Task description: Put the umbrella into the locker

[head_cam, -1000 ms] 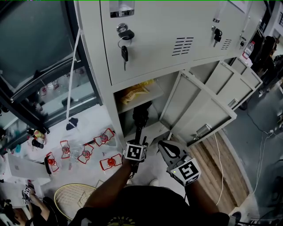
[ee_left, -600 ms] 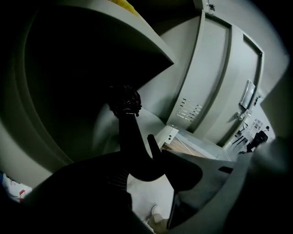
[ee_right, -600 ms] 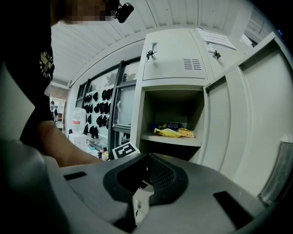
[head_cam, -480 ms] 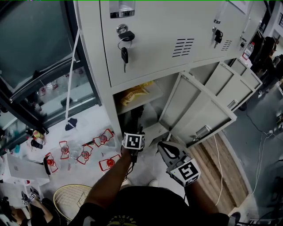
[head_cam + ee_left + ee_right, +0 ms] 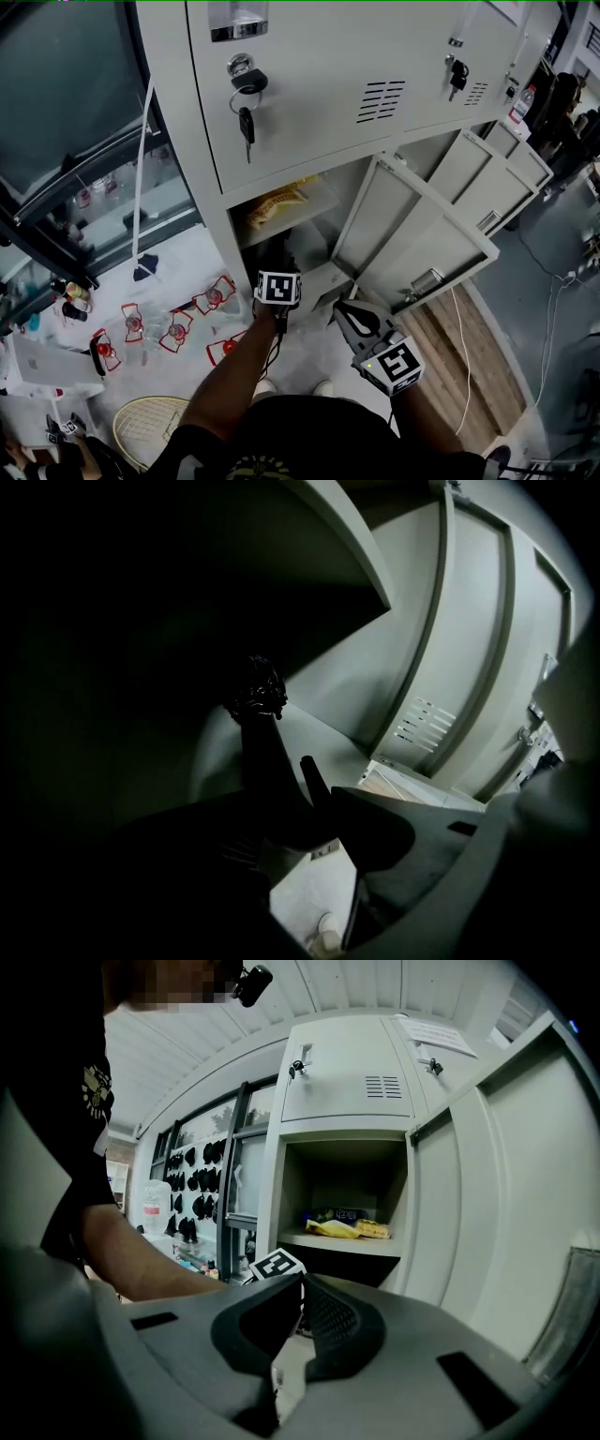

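Gripping of umbrella [image 5: 258,747] by left gripper [image 5: 286,803] jaws seen; umbrella partly inside locker [image 5: 309,94], lower compartment. Right gripper [image 5: 301,1283] jaws closed, empty. Umbrella may be snagged under shelf [image 5: 337,1242], or dropped outside if released early.

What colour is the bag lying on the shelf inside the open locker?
Yellow. The bag shows best in the right gripper view.

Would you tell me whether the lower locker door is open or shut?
Open: the locker door stands swung outward, showing the shelf inside.

Yellow snack bags [image 5: 277,201] lie on the locker shelf [image 5: 283,227].
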The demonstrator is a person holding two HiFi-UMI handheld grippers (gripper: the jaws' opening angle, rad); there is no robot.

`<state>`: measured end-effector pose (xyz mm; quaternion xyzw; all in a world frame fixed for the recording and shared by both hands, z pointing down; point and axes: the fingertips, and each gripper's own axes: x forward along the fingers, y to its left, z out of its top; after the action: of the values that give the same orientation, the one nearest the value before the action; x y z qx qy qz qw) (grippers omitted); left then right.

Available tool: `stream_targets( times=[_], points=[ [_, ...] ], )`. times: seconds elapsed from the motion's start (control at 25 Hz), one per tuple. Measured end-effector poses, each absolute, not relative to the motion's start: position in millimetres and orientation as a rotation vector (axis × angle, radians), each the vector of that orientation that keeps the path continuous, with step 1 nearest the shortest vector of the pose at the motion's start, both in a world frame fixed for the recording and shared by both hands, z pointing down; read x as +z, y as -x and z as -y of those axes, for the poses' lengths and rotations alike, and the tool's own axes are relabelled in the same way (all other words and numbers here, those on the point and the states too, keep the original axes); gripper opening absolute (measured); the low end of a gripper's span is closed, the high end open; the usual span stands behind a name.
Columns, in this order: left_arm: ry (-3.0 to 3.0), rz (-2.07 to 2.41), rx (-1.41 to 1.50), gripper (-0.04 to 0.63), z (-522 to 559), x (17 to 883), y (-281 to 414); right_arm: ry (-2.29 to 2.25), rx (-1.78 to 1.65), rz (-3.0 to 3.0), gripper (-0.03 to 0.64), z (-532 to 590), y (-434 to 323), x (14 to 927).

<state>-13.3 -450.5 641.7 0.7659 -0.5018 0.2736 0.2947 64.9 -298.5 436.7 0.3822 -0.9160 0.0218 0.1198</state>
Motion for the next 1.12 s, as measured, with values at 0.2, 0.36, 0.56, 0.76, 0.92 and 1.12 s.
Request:
stream_targets(
  times=[0.2,0.36,0.56,0.76,0.92,1.12],
  points=[
    [-2.051,1.327,0.717,0.230,458.6,643.0,10.3,-1.111,0.042,2.674,0.031,300.1,-68.6,437.7],
    [-2.071,1.327,0.733,0.221,460.1,644.7,9.6,-1.115,0.071,2.679,0.031,298.8,-66.9,438.7],
    [-2.096,1.351,0.725,0.313,448.5,643.1,6.5,-1.108,0.080,2.683,0.031,296.4,-65.6,440.1],
    [-2.181,1.363,0.728,0.319,424.8,629.5,2.2,-1.105,0.078,2.690,0.031,294.3,-64.9,439.6],
    [-2.262,1.394,0.717,0.319,404.2,612.1,1.0,-1.126,0.080,2.691,0.031,294.9,-65.8,438.5],
    [-2.363,1.419,0.637,0.259,382.9,573.3,-2.0,-1.173,0.034,2.685,0.031,301.0,-67.0,433.3]
  ],
)
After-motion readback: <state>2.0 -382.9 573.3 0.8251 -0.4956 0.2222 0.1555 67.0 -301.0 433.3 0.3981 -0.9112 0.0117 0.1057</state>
